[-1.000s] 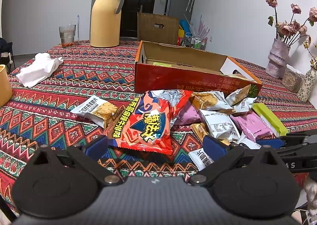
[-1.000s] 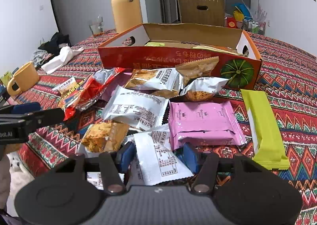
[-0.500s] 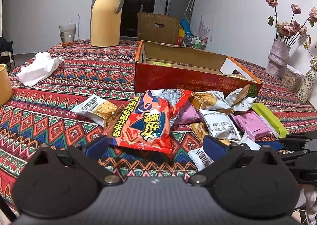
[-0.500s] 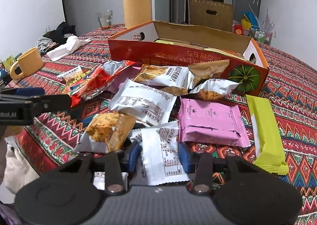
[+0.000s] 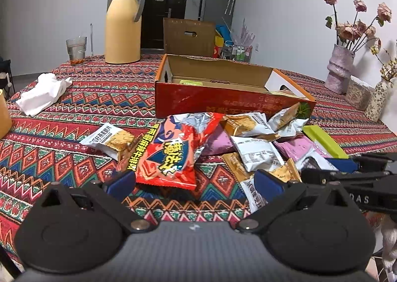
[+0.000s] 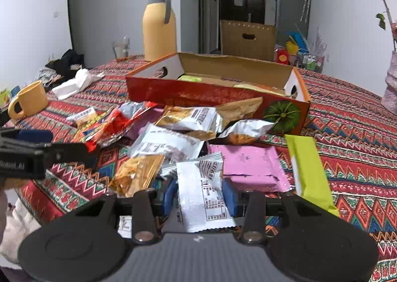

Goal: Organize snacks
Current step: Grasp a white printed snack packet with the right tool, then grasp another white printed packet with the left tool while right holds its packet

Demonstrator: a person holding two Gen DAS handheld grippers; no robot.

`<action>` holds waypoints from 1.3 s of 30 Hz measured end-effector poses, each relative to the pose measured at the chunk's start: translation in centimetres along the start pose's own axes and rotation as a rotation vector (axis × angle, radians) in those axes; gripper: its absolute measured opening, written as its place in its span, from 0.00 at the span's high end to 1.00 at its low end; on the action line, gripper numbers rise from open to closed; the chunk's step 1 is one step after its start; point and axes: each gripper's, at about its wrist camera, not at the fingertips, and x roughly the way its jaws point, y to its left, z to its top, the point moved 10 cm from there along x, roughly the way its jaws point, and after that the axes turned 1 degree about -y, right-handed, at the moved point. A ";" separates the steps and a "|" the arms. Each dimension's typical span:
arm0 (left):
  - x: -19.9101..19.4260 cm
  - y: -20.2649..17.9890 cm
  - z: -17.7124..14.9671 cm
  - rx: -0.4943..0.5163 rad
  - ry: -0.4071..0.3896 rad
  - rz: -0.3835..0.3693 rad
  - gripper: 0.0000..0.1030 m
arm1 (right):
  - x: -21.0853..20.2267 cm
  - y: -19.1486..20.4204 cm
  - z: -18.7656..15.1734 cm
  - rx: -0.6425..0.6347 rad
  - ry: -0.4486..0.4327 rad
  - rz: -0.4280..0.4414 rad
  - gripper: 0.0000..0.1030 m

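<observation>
Between the blue pads of the right gripper (image 6: 200,195), a silver-white snack packet (image 6: 203,197) is being pinched; the jaws have just been closing on it. Beside it are lying a pink packet (image 6: 248,165) and the heap before the red cardboard box (image 6: 211,94). The left gripper (image 5: 194,182) is hovering wide apart, empty, at the red snack bag (image 5: 173,148).

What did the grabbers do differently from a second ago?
The right hand-held gripper has just been closing its jaws around the white foil snack packet with black print, and now pinches it, slightly raised. The left hand-held gripper stayed open and still behind the big red snack bag. The open red cardboard box and other snacks did not move.
</observation>
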 end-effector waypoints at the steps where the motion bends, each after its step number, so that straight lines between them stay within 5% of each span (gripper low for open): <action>1: -0.1 -0.1 0.0 0.003 -0.001 0.000 0.00 | -0.1 -0.1 0.1 0.003 -0.007 -0.003 0.61; 15: -0.8 -2.3 -0.4 0.051 0.008 -0.032 0.00 | -2.5 -2.3 1.0 0.064 -0.101 -0.052 0.61; 39: -1.6 -9.3 -5.7 0.211 0.112 -0.195 0.00 | -6.9 -4.5 -5.3 0.165 -0.118 -0.100 0.60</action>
